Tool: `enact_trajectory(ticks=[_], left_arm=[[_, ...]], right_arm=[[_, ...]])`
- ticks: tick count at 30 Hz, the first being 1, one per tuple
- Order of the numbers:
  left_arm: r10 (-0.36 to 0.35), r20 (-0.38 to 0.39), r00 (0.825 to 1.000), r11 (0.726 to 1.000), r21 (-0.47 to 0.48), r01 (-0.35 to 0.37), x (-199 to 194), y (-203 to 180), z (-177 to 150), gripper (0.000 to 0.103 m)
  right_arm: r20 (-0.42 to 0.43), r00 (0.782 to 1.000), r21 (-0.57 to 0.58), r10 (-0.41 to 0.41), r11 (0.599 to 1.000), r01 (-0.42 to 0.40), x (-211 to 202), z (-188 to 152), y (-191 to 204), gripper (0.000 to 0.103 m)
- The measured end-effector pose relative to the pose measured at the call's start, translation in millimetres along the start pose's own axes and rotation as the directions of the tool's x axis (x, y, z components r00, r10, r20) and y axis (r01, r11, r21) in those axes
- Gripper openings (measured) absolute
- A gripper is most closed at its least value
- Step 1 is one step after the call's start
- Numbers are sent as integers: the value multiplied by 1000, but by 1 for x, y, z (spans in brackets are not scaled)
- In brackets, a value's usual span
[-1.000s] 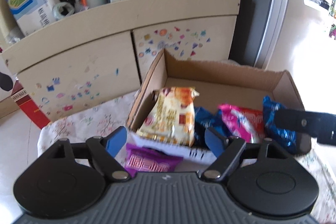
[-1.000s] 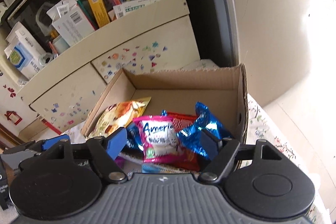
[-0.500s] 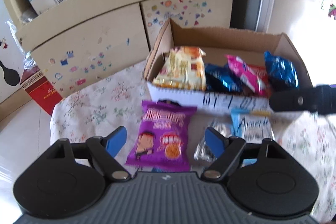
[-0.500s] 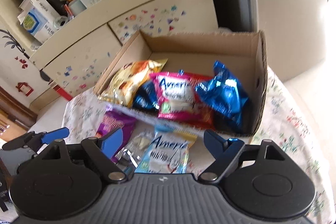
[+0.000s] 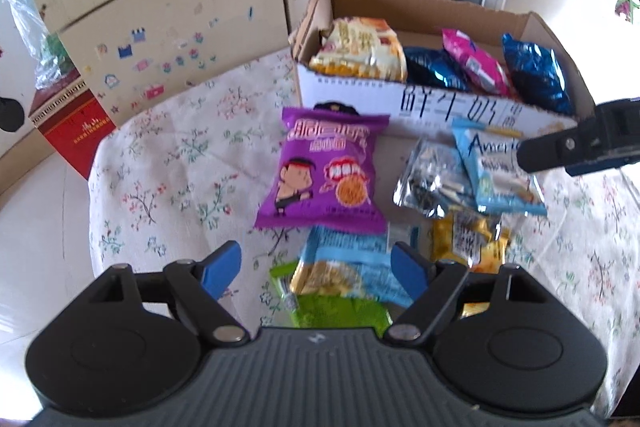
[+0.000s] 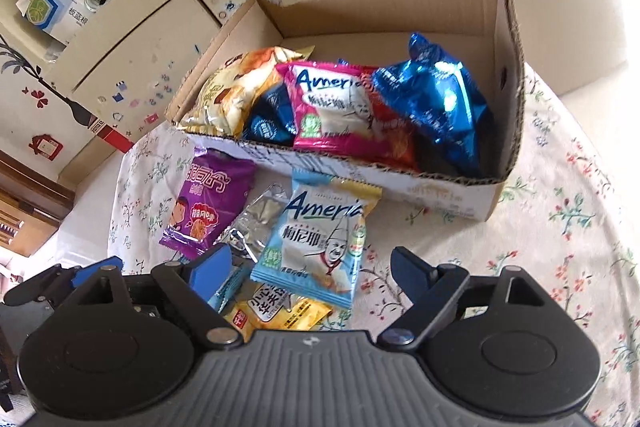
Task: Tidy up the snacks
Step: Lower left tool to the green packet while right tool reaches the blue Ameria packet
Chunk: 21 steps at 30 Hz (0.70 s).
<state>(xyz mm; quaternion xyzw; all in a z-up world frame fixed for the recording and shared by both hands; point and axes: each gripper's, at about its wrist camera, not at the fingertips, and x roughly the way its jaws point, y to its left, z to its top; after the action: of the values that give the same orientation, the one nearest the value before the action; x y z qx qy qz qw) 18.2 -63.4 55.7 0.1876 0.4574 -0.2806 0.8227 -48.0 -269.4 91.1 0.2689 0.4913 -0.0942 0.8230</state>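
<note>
Both grippers above loose snack packets, box at upper frame.
Left gripper spread, empty; right gripper opening over the light-blue packet, ready for transfer into the cardboard box.

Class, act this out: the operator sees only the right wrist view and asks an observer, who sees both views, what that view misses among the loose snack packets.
Operator: Is anything hidden under the packets nearest me?
Observer: Yes. A green packet lies beneath the blue-and-yellow packet.
Operator: I barely see the left claw. Is it gripping anything?
Observer: No. It is open above those two packets and grips nothing.
</note>
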Motion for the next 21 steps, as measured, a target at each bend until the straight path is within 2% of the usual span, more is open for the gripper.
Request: enact_trajectory(ticks=[12, 18, 21], left_arm=[[-39, -56, 998, 992, 117, 46, 14, -2, -20, 82], [-20, -94, 995, 991, 128, 32, 31, -9, -23, 82], [-1, -93, 996, 994, 113, 11, 37, -9, -24, 90]], right_arm=[[-41, 999, 66, -26, 997, 29, 29, 5, 10, 92], [-57, 998, 75, -29, 997, 33, 42, 7, 17, 92], [-65, 997, 82, -32, 996, 38, 46, 8, 18, 92]])
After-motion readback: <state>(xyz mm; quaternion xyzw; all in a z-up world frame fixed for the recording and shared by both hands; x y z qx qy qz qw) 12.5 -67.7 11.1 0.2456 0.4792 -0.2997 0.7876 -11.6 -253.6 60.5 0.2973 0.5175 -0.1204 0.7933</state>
